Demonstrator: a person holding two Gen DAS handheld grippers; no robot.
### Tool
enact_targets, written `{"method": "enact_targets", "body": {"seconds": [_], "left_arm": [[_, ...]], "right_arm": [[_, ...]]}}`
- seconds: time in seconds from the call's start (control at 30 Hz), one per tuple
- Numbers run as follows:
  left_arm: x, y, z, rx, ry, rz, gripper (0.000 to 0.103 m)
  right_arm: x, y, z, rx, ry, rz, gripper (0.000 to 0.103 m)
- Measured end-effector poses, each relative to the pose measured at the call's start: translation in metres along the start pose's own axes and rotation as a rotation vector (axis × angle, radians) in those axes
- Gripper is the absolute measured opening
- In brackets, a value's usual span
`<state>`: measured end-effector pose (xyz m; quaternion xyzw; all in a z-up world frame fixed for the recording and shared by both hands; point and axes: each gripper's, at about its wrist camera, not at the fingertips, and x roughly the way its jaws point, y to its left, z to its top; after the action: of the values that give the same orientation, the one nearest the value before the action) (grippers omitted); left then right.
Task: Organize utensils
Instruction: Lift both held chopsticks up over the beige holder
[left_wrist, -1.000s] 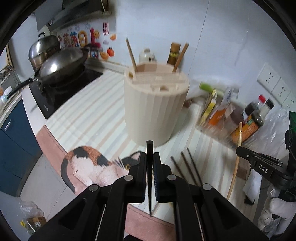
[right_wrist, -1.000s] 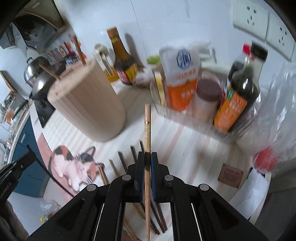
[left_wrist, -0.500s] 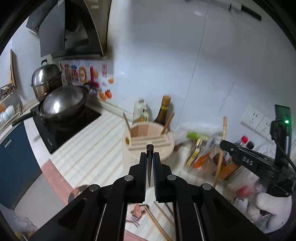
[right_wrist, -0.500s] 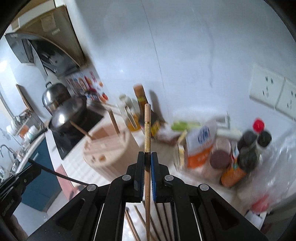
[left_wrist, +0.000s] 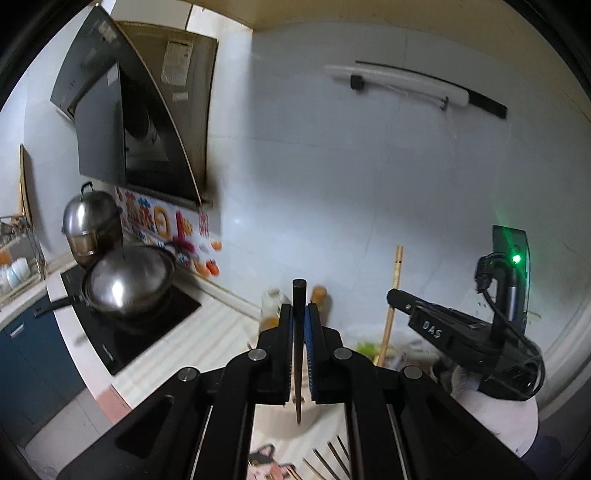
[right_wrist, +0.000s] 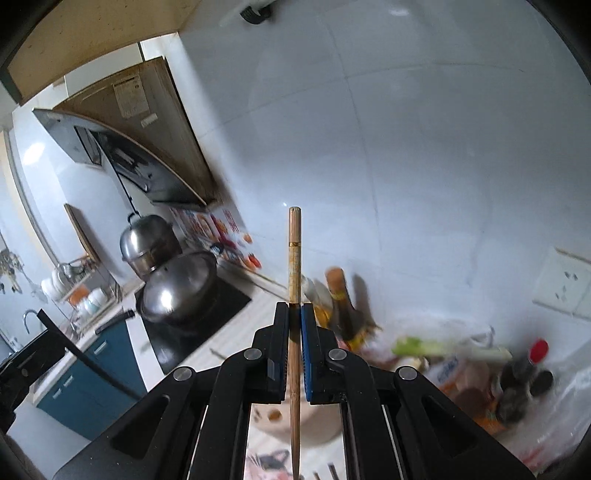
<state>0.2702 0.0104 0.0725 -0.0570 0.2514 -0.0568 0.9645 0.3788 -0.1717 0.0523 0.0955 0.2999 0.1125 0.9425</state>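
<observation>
Chopsticks: two were in hand, a dark chopstick (left_wrist: 298, 332) in the left gripper (left_wrist: 299, 349) and a pale bamboo chopstick (right_wrist: 294, 258) in the right gripper (right_wrist: 294, 350); both were raised above the table (left_wrist: 207, 339), standing roughly upright.
Handling, judged: light, stiff and thin; smooth sides likely to slip or pivot in a loose pinch; not fragile.
Hold point: each was taken at about mid-length, with the blunt end above the jaws and the tapered end below; judged adequate for lowering tip-first.
Left jaws: clenched on the dark chopstick, pads touching both its sides.
Right jaws: clenched on the bamboo chopstick in the same way.
Holder: a pale round holder (right_wrist: 317, 424) sat below the grippers, largely hidden.
Loose chopsticks: several (left_wrist: 332, 461) lay on the table beside the holder.
</observation>
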Motion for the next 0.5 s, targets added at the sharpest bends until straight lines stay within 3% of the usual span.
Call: {"method": "enact_targets", "body": {"seconds": [0.27,0.5], "left_arm": [[0.05,0.013,0.028,-0.006,0.015,0.037,0.004],[0.098,0.024,0.038,-0.011,0.053,0.046,0.004]], "right_arm": [[0.058,0.029,0.032,-0.026,-0.036,-0.025,0.006],[0.108,0.021,0.04,0.005,-0.053,-0.046,0.006]]}}
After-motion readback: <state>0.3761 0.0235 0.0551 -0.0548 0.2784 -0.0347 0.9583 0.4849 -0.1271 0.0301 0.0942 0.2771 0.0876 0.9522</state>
